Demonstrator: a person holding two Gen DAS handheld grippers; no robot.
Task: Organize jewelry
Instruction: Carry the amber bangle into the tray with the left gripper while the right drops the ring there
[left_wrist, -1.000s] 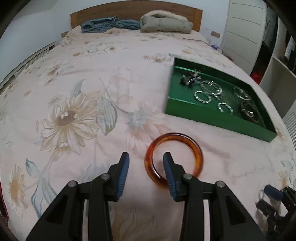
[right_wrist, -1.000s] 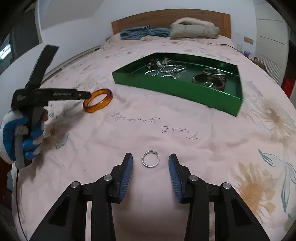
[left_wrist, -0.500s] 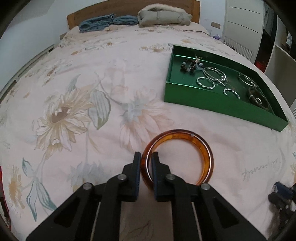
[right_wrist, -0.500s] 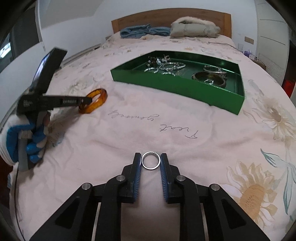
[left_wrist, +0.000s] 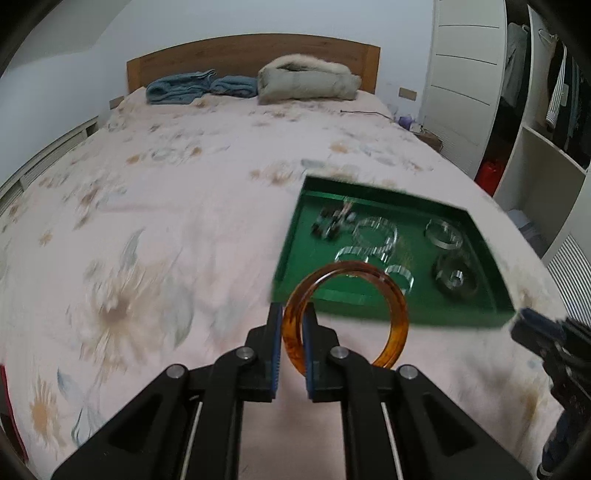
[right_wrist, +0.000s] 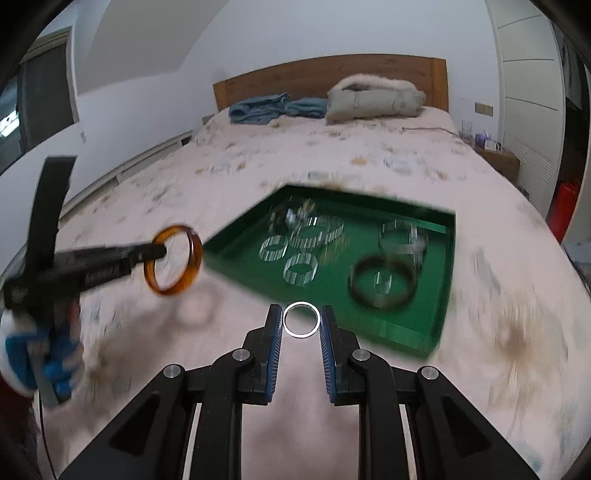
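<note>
We now hold the amber bangle (left_wrist: 391, 325) and silver ring (right_wrist: 301, 319) lifted off the bed (left_wrist: 184, 206), nearer the green tray (left_wrist: 476, 314).

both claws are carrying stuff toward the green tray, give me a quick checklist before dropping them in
1. Left claw grip on the amber bangle: ok, both pads pinch one side of the rim and it is held off the bedspread.
2. Right claw grip on the silver ring: ok, the ring sits between the two blue pads.
3. Green tray in reach ahead of both claws: ok.
4. Bare landing spot in the tray: ok, green floor shows near its front left corner.
5. Claws apart from each other: ok, the left one sits well to the side in the right wrist view.
6. Exact height above the tray wall: cannot tell, motion blur.
</note>
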